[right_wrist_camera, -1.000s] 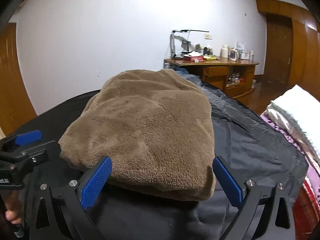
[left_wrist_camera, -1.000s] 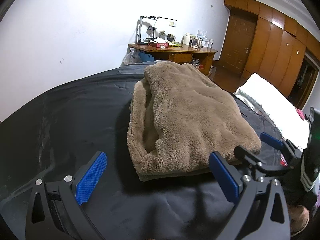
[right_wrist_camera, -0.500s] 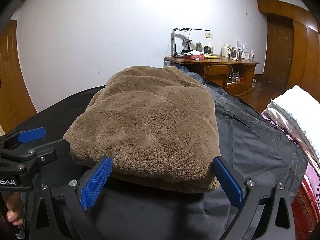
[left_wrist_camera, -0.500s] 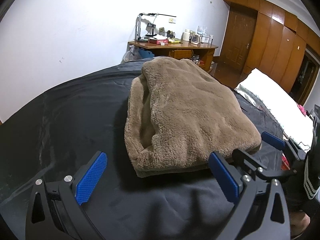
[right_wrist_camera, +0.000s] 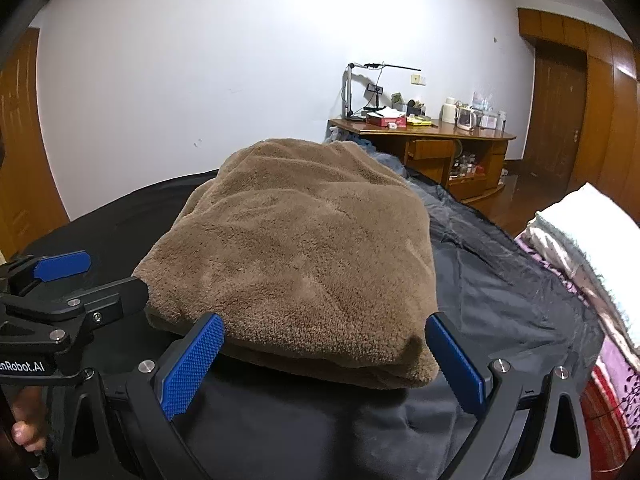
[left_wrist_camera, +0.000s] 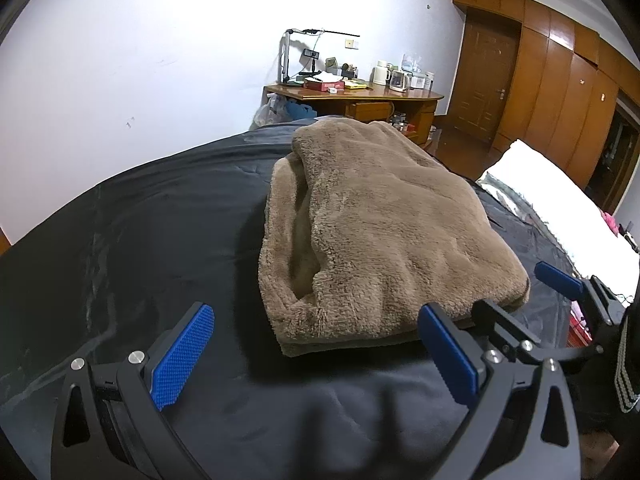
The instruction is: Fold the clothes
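- brown fleece (left_wrist_camera: 384,236) sits folded on the black sheet (left_wrist_camera: 140,240), looks basically finished
- left gripper (left_wrist_camera: 320,354) and right gripper (right_wrist_camera: 326,360) both spread wide, empty, just short of its near edge

Both low views share the folded garment (left_wrist_camera: 384,236).

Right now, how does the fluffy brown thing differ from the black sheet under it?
The brown fleece garment is thick, fuzzy and folded into a compact stack of layers; the black sheet is thin, smooth and spread out flat with slight wrinkles. The garment covers only the middle, while the sheet reaches far past it on every side. Both are soft cloth, and neither is held: the left gripper and right gripper are open.
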Demonstrator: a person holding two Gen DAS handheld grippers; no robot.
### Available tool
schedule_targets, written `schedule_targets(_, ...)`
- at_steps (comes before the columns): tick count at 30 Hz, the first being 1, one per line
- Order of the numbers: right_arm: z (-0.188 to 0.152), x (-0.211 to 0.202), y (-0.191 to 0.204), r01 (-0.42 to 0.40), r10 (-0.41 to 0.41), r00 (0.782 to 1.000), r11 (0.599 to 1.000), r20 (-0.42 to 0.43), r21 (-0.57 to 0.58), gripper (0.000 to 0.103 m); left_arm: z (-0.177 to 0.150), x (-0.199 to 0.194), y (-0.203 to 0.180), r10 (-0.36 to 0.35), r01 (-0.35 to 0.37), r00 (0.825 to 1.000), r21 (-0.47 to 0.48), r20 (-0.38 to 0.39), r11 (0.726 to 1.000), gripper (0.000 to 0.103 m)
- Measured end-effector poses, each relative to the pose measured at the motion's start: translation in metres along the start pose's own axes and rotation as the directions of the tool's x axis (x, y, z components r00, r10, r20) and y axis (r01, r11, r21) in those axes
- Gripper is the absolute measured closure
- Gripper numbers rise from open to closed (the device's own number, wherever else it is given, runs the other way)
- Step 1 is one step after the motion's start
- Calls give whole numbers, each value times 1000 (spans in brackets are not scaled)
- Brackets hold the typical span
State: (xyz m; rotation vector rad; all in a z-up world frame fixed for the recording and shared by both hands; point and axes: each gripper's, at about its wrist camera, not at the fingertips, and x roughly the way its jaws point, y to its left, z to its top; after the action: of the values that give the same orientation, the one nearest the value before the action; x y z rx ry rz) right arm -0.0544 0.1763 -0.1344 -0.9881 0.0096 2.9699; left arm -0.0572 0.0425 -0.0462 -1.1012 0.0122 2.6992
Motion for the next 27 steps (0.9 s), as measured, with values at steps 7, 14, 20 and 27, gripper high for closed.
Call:
schedule_targets(7,1,1,-2,10,-10,1000,1000,-6,3,1,1,-1,1,11,-11,1000,2,3,1000,1)
schedule_targets(14,1,3,-6,35,-34,999,999,-21,15,1,2,-3,3,14,-14,1000,4,7,1000,1)
schedule_targets(20,1,1,-3,38,-38,999,999,-24,3,1,3,-4,6,17,-17,1000,0,8,1000,1)
schedule_targets(27,4,-9,-4,45,-45,999,999,-1,9,1,11,-18,17,35,-34,999,-43,35,998,1)
